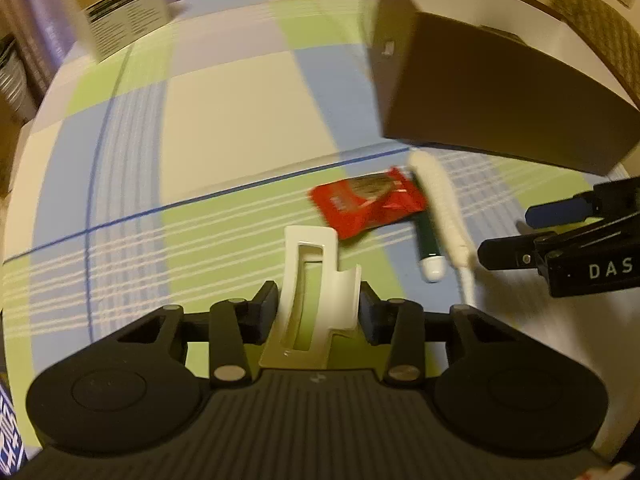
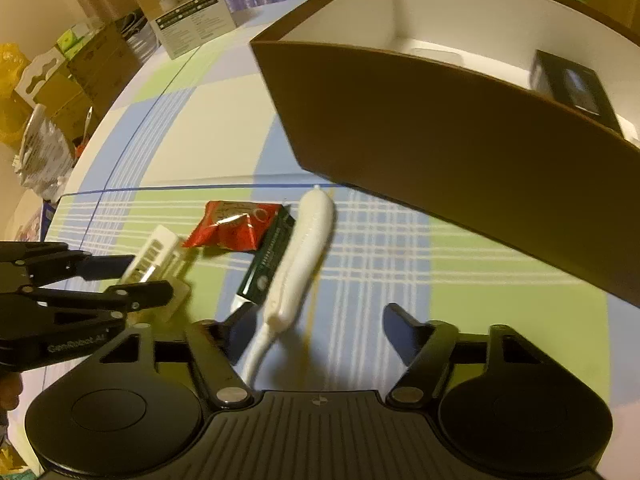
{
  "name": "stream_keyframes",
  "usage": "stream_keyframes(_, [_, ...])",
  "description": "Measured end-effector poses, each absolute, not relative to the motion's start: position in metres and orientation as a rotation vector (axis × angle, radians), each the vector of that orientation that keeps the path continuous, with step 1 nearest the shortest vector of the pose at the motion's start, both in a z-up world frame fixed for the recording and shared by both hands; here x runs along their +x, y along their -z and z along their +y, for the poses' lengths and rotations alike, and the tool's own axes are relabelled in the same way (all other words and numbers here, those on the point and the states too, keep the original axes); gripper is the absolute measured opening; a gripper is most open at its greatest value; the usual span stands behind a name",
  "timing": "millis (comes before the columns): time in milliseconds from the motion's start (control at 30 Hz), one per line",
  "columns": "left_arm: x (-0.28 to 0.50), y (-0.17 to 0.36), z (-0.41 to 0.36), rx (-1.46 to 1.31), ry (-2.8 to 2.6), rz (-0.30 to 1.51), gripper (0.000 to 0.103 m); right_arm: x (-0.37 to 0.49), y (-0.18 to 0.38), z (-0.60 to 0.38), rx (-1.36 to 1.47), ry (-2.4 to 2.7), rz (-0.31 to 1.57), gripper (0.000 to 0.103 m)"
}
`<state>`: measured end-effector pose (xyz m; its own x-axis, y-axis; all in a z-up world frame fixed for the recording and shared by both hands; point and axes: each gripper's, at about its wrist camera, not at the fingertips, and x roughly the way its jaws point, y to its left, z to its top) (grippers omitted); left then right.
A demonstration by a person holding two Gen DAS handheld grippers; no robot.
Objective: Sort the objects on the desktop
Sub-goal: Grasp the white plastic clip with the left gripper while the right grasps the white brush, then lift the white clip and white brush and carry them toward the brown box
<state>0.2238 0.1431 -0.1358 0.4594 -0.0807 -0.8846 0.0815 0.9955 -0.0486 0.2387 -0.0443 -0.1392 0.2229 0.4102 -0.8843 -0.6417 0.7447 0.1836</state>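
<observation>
Left gripper (image 1: 318, 304): in my left hand, jaws closed on the white clip, one pad pressing each of its sides.
White clip (image 1: 316, 280): a slotted white plastic piece, upright between my left fingers, its top end projecting forward past the pads; in the right wrist view it shows at far left (image 2: 154, 256), clamped in that gripper.
Right gripper (image 2: 320, 332): in my right hand, jaws spread wide with nothing between the pads; it hangs above the cloth, with the near end of the white tube just inside its left finger.
White tube (image 2: 304, 248): long and soft-looking, lying on the cloth straight ahead of my right gripper, pointing away from it.
Green stick pack (image 2: 268, 260): dark green with a white end, lying just left of the white tube and alongside it.
Red packet (image 2: 232, 228): crinkled foil, ahead and left of my right gripper, touching the far end of the green stick pack; ahead and right of my left gripper (image 1: 368, 204).
Brown box (image 2: 440, 128): open-topped with a white lining, ahead and right of both grippers; a small black item (image 2: 572, 88) sits inside.
Tablecloth (image 1: 224, 128): checked in green, blue and cream, under everything.
Printed carton (image 2: 188, 12): far ahead and left, at the table's far edge.
</observation>
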Motion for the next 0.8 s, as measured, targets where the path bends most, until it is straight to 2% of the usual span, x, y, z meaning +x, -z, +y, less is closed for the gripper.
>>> stream_keyframes(133, [0.223, 0.136, 0.159, -0.016, 0.047, 1.093, 0.036, 0.239, 0.147, -0.031, -0.257, -0.756, 1.132, 0.055])
stream_keyframes(200, [0.223, 0.135, 0.166, -0.026, 0.027, 1.094, 0.036, 0.239, 0.152, -0.024, -0.292, -0.749, 1.125, 0.046])
stream_keyframes(333, [0.223, 0.135, 0.171, -0.042, 0.014, 1.095, 0.036, 0.235, 0.154, -0.018, -0.357, -0.776, 1.093, 0.039])
stream_keyframes(467, [0.225, 0.138, 0.17, -0.046, 0.01, 1.102, 0.036, 0.236, 0.155, -0.022, -0.398, -0.772, 1.077, 0.022])
stream_keyframes(633, [0.227, 0.141, 0.169, -0.056, 0.011, 1.106, 0.035, 0.243, 0.154, -0.036, -0.373, -0.753, 1.076, 0.023])
stream_keyframes(800, [0.231, 0.143, 0.168, -0.063, 0.005, 1.112, 0.036, 0.245, 0.155, -0.035, -0.37, -0.75, 1.038, 0.029])
